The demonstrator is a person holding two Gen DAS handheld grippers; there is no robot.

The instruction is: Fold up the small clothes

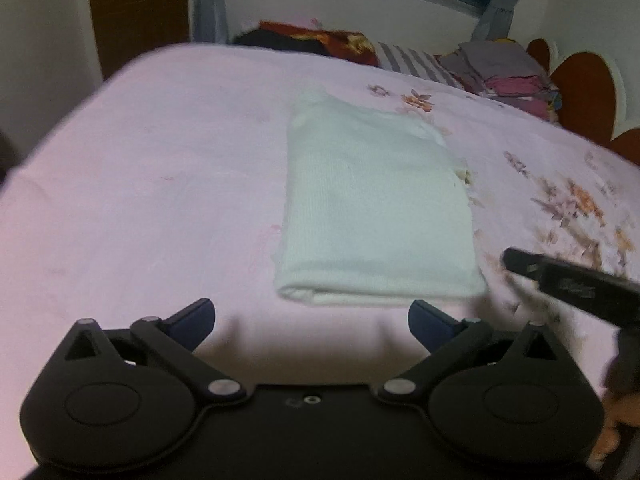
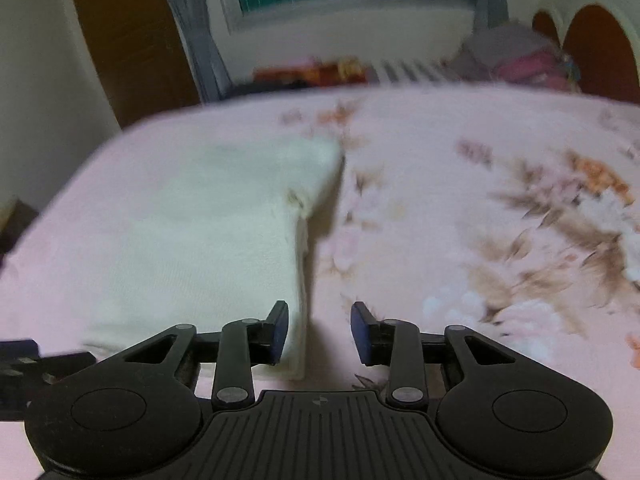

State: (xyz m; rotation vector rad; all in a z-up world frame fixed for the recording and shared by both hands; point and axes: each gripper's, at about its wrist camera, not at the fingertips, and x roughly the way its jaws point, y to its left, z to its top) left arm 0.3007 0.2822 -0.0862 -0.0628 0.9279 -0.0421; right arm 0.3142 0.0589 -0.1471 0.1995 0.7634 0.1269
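Observation:
A folded white garment point(image 1: 376, 208) lies flat on the pink bed sheet point(image 1: 140, 160). My left gripper point(image 1: 312, 322) is open wide and empty, just short of the garment's near folded edge. My right gripper point(image 2: 319, 330) is open and empty at the garment's point(image 2: 180, 240) near right corner, with the right edge of the cloth between its fingers. The right gripper also shows in the left wrist view point(image 1: 568, 280) to the right of the garment. The right wrist view is blurred.
A stack of folded clothes point(image 1: 504, 76) sits at the far right by the brown headboard point(image 1: 580, 88). A red and black bundle point(image 1: 320, 40) and a striped cloth point(image 1: 416, 60) lie at the bed's far edge under a window. A floral print point(image 2: 560, 220) covers the sheet's right side.

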